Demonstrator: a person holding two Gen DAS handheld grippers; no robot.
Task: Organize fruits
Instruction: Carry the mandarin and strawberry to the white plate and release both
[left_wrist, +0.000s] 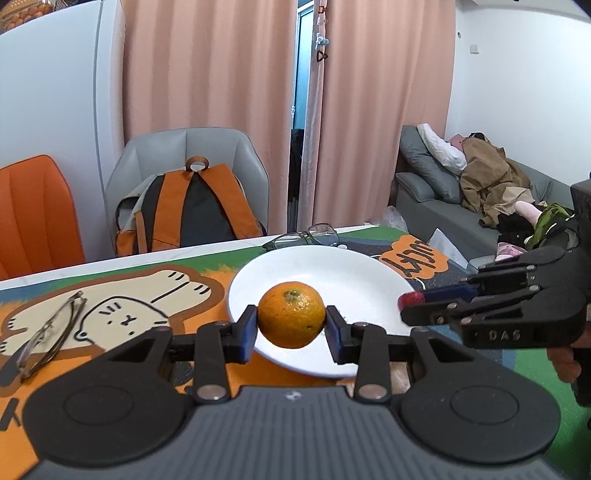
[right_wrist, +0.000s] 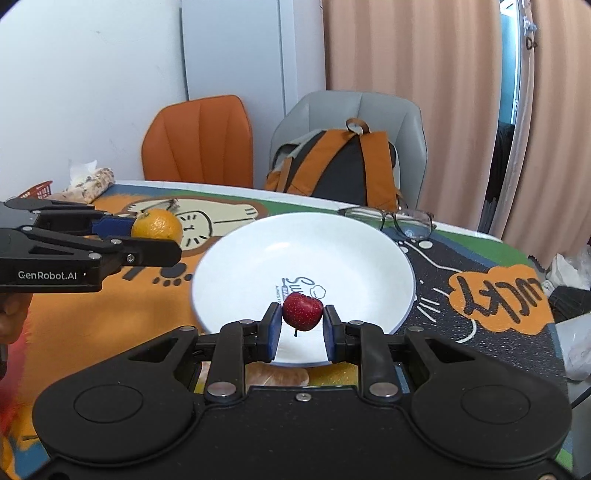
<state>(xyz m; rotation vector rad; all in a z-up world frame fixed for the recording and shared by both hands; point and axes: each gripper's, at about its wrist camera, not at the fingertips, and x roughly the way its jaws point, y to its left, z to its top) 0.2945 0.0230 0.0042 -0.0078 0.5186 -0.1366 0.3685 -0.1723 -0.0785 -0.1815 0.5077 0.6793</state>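
An orange tangerine (left_wrist: 291, 314) is clamped between the blue pads of my left gripper (left_wrist: 291, 325), held above the near left rim of a white plate (left_wrist: 354, 266). In the right wrist view the same tangerine (right_wrist: 157, 225) shows at the left, in the left gripper (right_wrist: 147, 236). My right gripper (right_wrist: 302, 325) is shut on a small red fruit with a stem (right_wrist: 302, 311), hovering over the near part of the plate (right_wrist: 258, 258). From the left wrist view the right gripper (left_wrist: 410, 306) comes in from the right with the red fruit (left_wrist: 410, 299) at its tip. The plate holds no fruit.
Glasses (left_wrist: 48, 332) lie on the cartoon table mat at left; a second pair (right_wrist: 391, 218) sits behind the plate. An orange chair (right_wrist: 199, 140) and a grey chair with a backpack (right_wrist: 343, 162) stand beyond the table. A sofa (left_wrist: 461, 206) is at right.
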